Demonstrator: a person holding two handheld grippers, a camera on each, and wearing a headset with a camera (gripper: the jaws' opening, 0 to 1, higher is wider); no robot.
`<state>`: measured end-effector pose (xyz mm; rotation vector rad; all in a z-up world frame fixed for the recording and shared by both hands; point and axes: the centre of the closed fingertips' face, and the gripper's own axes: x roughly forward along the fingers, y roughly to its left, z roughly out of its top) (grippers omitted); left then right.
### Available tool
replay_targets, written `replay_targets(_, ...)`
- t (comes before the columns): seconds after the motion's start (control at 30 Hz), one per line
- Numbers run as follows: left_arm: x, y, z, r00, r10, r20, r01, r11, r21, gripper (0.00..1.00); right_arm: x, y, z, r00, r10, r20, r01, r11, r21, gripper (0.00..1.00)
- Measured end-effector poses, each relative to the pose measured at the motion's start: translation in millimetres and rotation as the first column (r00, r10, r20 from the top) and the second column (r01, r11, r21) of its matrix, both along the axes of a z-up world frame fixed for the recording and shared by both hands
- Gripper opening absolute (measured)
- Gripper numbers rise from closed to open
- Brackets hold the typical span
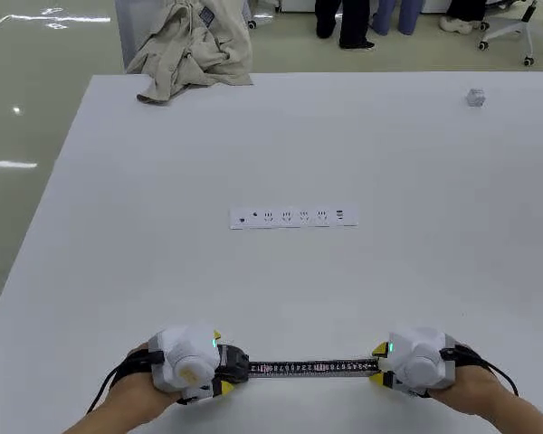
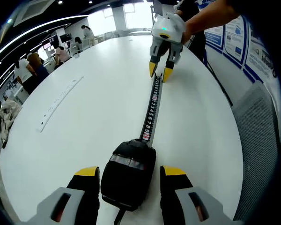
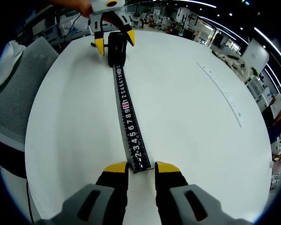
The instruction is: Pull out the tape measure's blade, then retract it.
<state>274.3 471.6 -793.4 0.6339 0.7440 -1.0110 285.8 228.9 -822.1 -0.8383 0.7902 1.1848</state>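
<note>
The black tape measure case (image 2: 129,173) lies on the white table (image 1: 281,145) near its front edge. My left gripper (image 2: 130,171) is shut on the case, one jaw against each side. The numbered blade (image 2: 152,105) runs out straight and flat along the table to my right gripper (image 3: 141,167), which is shut on the blade's end (image 3: 139,161). In the head view the left gripper (image 1: 223,362) is at the bottom left and the right gripper (image 1: 378,364) at the bottom right, with the blade (image 1: 312,368) stretched between them.
A white power strip (image 1: 293,217) lies flat at the table's middle. A beige garment (image 1: 195,41) is heaped at the far left edge, and a small grey object (image 1: 474,98) sits at the far right. People and an office chair (image 1: 516,32) are beyond the table.
</note>
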Motion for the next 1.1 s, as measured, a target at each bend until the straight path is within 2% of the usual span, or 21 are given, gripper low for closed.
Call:
replay_targets(0.3, -3.1, 8.0, 4.5, 0.997, 0.082, -0.002, -0.082, 0.996, -0.032, 0.53, 0.1, -1.3, 0.7, 0.997, -0.076, 0.012, 0.075, 0.996, 0.038, 0.25)
replay_targets(0.47, -5.3, 12.7, 4.2, 0.991, 0.131, -0.011, -0.132, 0.990, -0.055, 0.56, 1.8, -3.6, 1.1, 0.989, -0.146, 0.007, 0.145, 0.987, 0.065, 0.32)
replay_targets(0.57, -5.3, 16.1, 4.2, 0.988, 0.154, -0.001, -0.154, 0.986, -0.059, 0.57, 1.6, -4.8, 1.0, 0.985, -0.174, 0.014, 0.172, 0.982, 0.079, 0.33)
replay_targets(0.67, -4.5, 18.6, 8.0, 0.978, 0.210, -0.005, -0.209, 0.974, -0.087, 0.58, -0.7, -5.6, 0.9, 0.974, -0.226, 0.002, 0.225, 0.969, 0.106, 0.34)
replay_targets(0.73, -4.2, 20.2, 9.9, 0.970, 0.243, -0.012, -0.243, 0.965, -0.101, 0.60, -0.2, -7.7, 0.2, 0.970, -0.244, 0.013, 0.241, 0.964, 0.113, 0.36)
replay_targets(0.8, -5.6, 22.2, 10.8, 0.965, 0.261, -0.014, -0.261, 0.959, -0.112, 0.62, -4.9, -6.8, 1.4, 0.964, -0.267, -0.006, 0.266, 0.956, 0.128, 0.38)
replay_targets(0.9, -9.1, 24.4, 10.5, 0.961, 0.278, -0.017, -0.278, 0.953, -0.120, 0.62, -8.7, -7.2, 2.3, 0.959, -0.282, -0.005, 0.281, 0.950, 0.135, 0.39)
replay_targets(1.03, -13.1, 27.2, 12.0, 0.948, 0.318, -0.028, -0.319, 0.937, -0.139, 0.65, -15.2, -3.9, 4.4, 0.951, -0.308, -0.013, 0.306, 0.940, 0.153, 0.45)
replay_targets(1.1, -14.8, 28.3, 13.8, 0.942, 0.334, -0.028, -0.334, 0.932, -0.144, 0.66, -16.7, -1.9, 7.6, 0.942, -0.335, -0.019, 0.333, 0.927, 0.171, 0.47)
